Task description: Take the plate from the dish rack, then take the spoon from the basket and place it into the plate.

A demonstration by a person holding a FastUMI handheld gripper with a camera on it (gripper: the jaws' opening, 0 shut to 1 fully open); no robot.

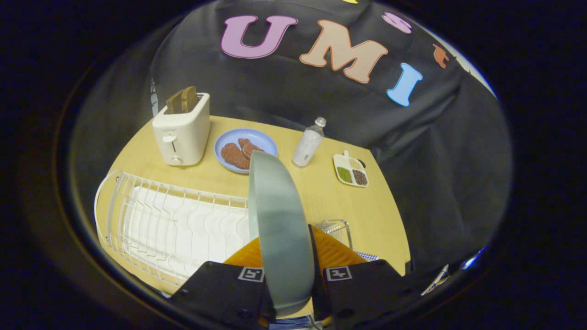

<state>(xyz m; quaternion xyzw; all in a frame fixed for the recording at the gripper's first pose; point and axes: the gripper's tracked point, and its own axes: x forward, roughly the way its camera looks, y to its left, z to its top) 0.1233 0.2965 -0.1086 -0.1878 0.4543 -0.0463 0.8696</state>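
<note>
A grey-green plate (279, 229) stands on edge between my two fingers, lifted above the white wire dish rack (160, 224). My gripper (288, 256) is shut on the plate, its orange fingers (337, 252) pressing both faces near the rim. The rack lies just left of the fingers and looks empty. A small wire basket (337, 229) sits just beyond the right finger, partly hidden by it; I cannot make out the spoon inside.
On the wooden table (380, 220) beyond the plate stand a white toaster (182, 133) with toast, a blue plate (245, 149) with brown food, a small bottle (308, 143) and a divided dish (351, 170) of seeds. The table's right edge runs close to the basket.
</note>
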